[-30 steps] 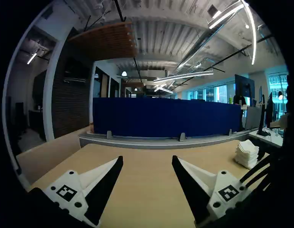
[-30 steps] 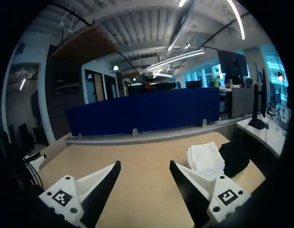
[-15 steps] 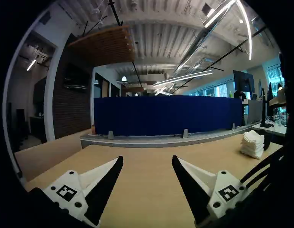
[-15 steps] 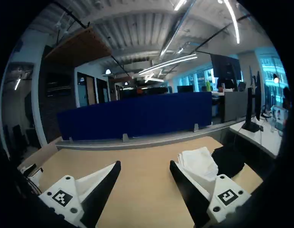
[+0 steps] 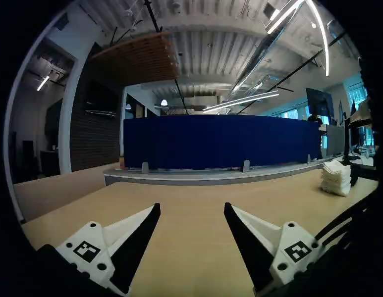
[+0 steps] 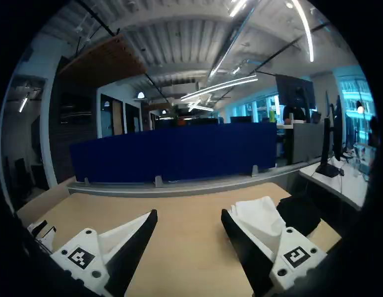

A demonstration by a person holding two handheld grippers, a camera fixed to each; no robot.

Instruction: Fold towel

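In the left gripper view, the left gripper (image 5: 191,207) is hovering low over the wooden table (image 5: 191,193). Its two fingers are standing wide apart and gripping nothing, with bare tabletop showing between them. Each finger is carrying one square black-and-white marker (image 5: 86,250). One stack of folded white towels (image 5: 336,177) is sitting far off to the right near the table's edge, well apart from this gripper. One long blue partition (image 5: 216,141) is running across the back of the table.

In the right gripper view, the right gripper (image 6: 189,213) is likewise hanging over the table (image 6: 181,218) with its two fingers spread and holding nothing. The same single towel stack (image 6: 255,215) is lying just beyond the tip of this view's right-hand finger, which is partly covering its near corner. Whether the finger is touching the cloth is hard to say from this angle. The number of towels in the stack is too blurred to count. One dark bundle (image 6: 298,213) is resting on the table against the stack's far side. The blue partition (image 6: 176,151) is standing behind, and one monitor (image 6: 335,143) is standing on a neighbouring desk to the right.
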